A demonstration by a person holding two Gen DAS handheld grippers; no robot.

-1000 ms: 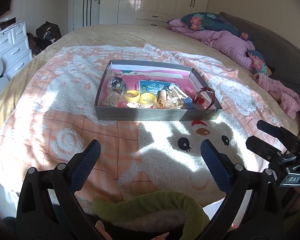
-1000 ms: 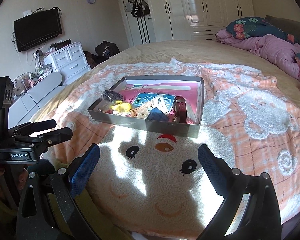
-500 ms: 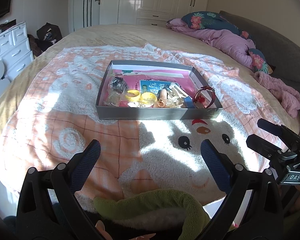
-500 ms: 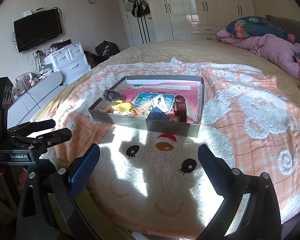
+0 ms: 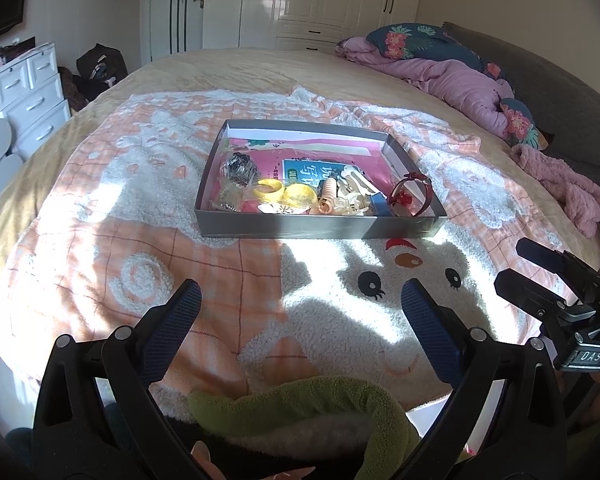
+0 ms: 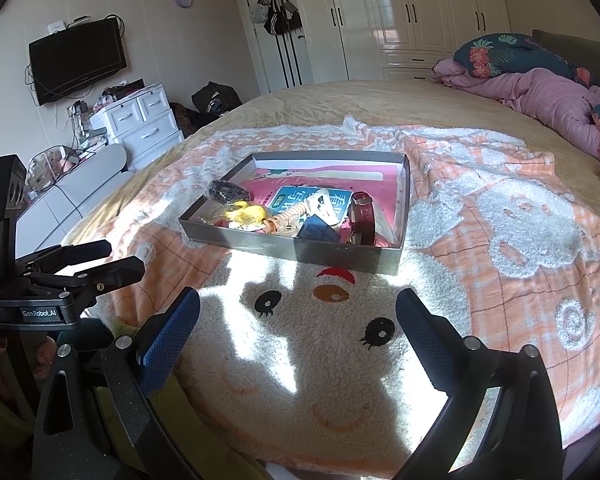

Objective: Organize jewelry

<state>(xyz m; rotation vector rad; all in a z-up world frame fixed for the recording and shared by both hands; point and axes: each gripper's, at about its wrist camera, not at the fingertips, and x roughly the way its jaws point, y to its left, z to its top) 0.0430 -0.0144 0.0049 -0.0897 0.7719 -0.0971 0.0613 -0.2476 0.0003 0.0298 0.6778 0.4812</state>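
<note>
Shallow grey box [image 5: 320, 227] resting on the fleece blanket [image 5: 140, 208] of the bed, straight ahead of both grippers and well apart from them. Long side of the box turned toward the fingers. Jewelry heaped along the near wall inside: yellow bangles [image 5: 286, 194] left of middle, a dark bundle [image 5: 239, 166] behind them, pale clips [image 5: 352, 194] in the middle, a red bracelet [image 5: 414, 194] at the right end. Far half of the box floor mostly bare, only a pink sheet and a blue card there.

Left gripper [image 5: 300, 308] released, fingers spread wide, holding nothing. Right gripper [image 6: 298, 312] likewise spread wide and empty. Both low over the near edge of the bed, side by side.

Yellow bangles and dark bundle closer to the left gripper; red bracelet closer to the right one. Near wall of the box between the fingers and the pieces, so probably a reach over it from above. Open blanket on every side of the box, nothing in the way. Scene fitting equally a heap waiting for sorting or pieces already gathered into the box.
</note>
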